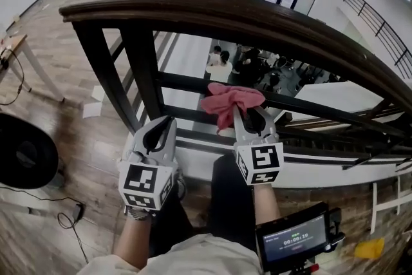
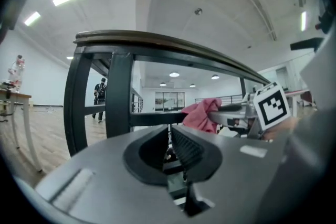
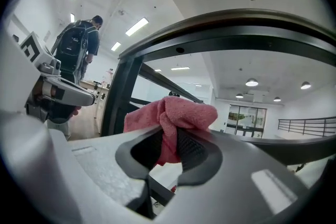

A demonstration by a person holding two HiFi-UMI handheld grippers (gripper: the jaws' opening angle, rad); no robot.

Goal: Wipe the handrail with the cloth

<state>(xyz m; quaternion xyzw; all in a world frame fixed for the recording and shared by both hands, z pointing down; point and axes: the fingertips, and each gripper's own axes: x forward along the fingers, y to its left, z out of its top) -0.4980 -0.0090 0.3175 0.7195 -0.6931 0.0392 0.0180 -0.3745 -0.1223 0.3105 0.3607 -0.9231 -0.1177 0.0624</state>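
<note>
A dark wooden handrail curves across the head view above black metal bars; it also arcs overhead in the left gripper view and the right gripper view. My right gripper is shut on a bunched pink cloth, held below the rail beside a lower bar. The cloth bulges out between the jaws. My left gripper is shut with nothing in it, low by a black post. From the left gripper view the cloth shows at the right.
Beyond the railing is a drop to a lower floor with people. A black round object and cables lie on the wooden floor at left. A screen device sits at my lower right. A person with a backpack stands behind.
</note>
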